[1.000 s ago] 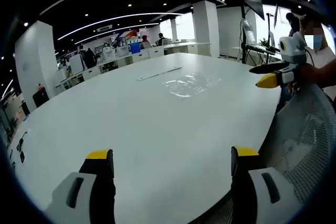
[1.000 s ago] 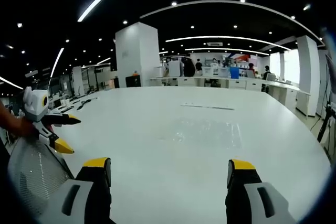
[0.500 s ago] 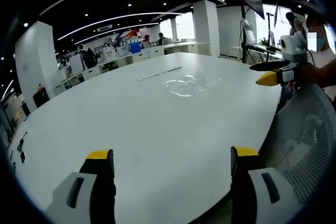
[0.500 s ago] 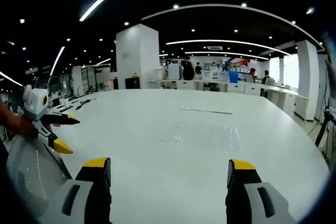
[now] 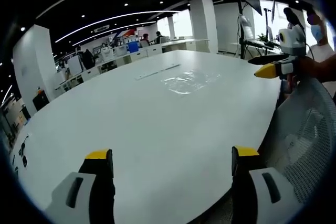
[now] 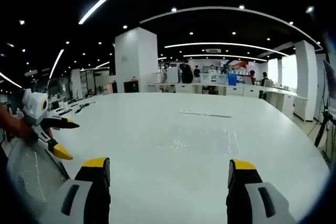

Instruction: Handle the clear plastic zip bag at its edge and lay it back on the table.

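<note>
My left gripper [image 5: 170,158] has its jaws spread wide, nothing between them, poised above the near edge of the white worktop [image 5: 131,114]. In the right gripper view my right gripper [image 6: 169,167] is the same: yellow-tipped jaws wide apart and empty, over the near part of the worktop [image 6: 157,150].

Farther out, the clear plastic zip bag [image 5: 185,82] lies flat on the worktop, well apart from both grippers; in the left gripper view it is far and a little right of centre, and in the right gripper view the bag [image 6: 207,139] sits ahead, between the jaw lines and slightly right. Beyond it a thin pale strip [image 5: 157,71] lies on the surface, just past the bag's far edge; I see the same strip [image 6: 205,114] from the right side too.

At the right of the left gripper view the right gripper [image 5: 270,66] comes in, held by a hand [image 5: 317,68], above a white mesh chair back [image 5: 299,135]. At the left of the right gripper view the left gripper [image 6: 59,137] shows above that mesh back [image 6: 31,174].

Far across the room stand white desks [image 6: 231,88], a white pillar [image 6: 135,61] and several people [image 6: 188,70].
</note>
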A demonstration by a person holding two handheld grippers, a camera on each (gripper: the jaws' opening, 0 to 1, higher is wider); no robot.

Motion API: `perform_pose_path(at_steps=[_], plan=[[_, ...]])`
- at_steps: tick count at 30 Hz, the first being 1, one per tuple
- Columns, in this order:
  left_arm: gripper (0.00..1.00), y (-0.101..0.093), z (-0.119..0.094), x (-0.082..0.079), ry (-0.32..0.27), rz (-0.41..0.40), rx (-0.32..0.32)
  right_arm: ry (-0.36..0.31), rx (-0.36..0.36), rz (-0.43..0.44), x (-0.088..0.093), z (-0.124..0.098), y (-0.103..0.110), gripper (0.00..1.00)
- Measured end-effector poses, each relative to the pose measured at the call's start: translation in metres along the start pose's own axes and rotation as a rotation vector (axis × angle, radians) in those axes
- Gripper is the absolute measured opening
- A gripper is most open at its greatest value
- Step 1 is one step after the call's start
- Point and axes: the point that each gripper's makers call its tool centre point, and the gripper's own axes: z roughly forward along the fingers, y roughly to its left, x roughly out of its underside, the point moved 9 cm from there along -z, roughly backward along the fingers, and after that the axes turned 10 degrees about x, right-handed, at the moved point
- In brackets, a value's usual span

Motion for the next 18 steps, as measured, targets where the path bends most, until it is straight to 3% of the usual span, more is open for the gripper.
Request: perform_pose_path(at_steps=[18], plan=[[0.93, -0.0043, -0.0047, -0.0071, -0.005, 0.003, -0.010, 0.017, -0.026, -0.003, 0.0000, 0.0006, 0.0043, 0.96]])
